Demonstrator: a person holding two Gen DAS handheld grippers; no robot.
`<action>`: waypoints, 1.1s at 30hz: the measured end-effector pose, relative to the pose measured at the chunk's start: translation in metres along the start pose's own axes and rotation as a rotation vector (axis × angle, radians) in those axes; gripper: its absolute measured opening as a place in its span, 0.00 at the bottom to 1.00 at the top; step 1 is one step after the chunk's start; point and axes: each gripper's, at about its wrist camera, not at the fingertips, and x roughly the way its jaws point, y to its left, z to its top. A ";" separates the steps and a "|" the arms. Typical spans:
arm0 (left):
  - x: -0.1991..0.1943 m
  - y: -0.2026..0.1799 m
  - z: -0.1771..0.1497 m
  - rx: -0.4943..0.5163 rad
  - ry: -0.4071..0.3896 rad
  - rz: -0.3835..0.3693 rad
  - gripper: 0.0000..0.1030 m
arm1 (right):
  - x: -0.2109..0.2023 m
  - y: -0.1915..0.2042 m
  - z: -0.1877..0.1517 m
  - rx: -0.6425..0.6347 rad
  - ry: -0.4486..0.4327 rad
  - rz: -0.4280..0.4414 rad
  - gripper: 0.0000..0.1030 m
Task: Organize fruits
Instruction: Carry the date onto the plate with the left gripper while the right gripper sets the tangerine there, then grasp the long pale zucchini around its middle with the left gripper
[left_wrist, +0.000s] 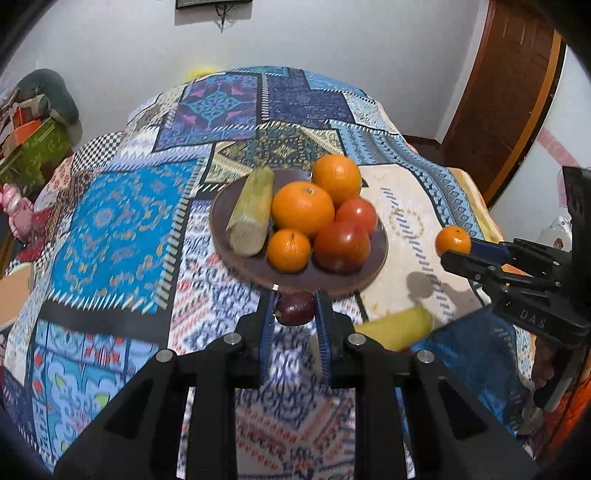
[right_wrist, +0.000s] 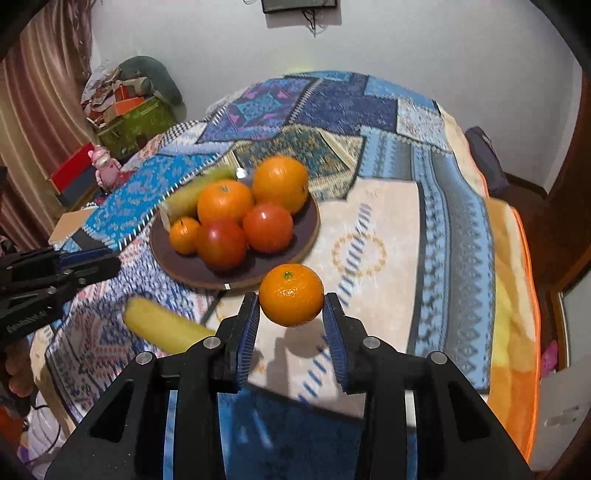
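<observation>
Carrying fruit toward the plate looks like the step in hand, both sides loaded. From the left wrist view, the left gripper (left_wrist: 295, 308) is clamped on a dark red plum (left_wrist: 294, 308), pinched near the fingertips and held just short of the near rim of the brown plate (left_wrist: 258, 271). That plate already carries two big oranges, a small mandarin (left_wrist: 289, 250), two tomatoes and a pale green gourd (left_wrist: 251, 211). Off to the right, the right gripper (left_wrist: 456, 245) grips a small tangerine (left_wrist: 453, 240) above the patterned bed cover (left_wrist: 110, 221). A banana (left_wrist: 397, 328) lies loose on the cover, just right of the left gripper.

Over to the right wrist view: the tangerine (right_wrist: 291, 294) sits squeezed between the blue pads, close to the plate's (right_wrist: 162, 236) near edge, with its shadow on the cover below. The banana (right_wrist: 162, 326) lies to the lower left.

Next, I judge, each fruit must go forward over the rim to a free spot, and space is tight.
</observation>
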 end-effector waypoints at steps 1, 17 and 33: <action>0.004 -0.002 0.003 0.004 0.002 -0.004 0.21 | 0.001 0.001 0.002 -0.003 -0.003 0.003 0.32; 0.058 -0.009 0.024 0.028 0.062 -0.048 0.21 | 0.046 0.019 0.042 -0.030 0.008 0.068 0.32; 0.059 -0.011 0.026 0.030 0.056 -0.062 0.42 | 0.064 0.025 0.048 -0.034 0.042 0.103 0.33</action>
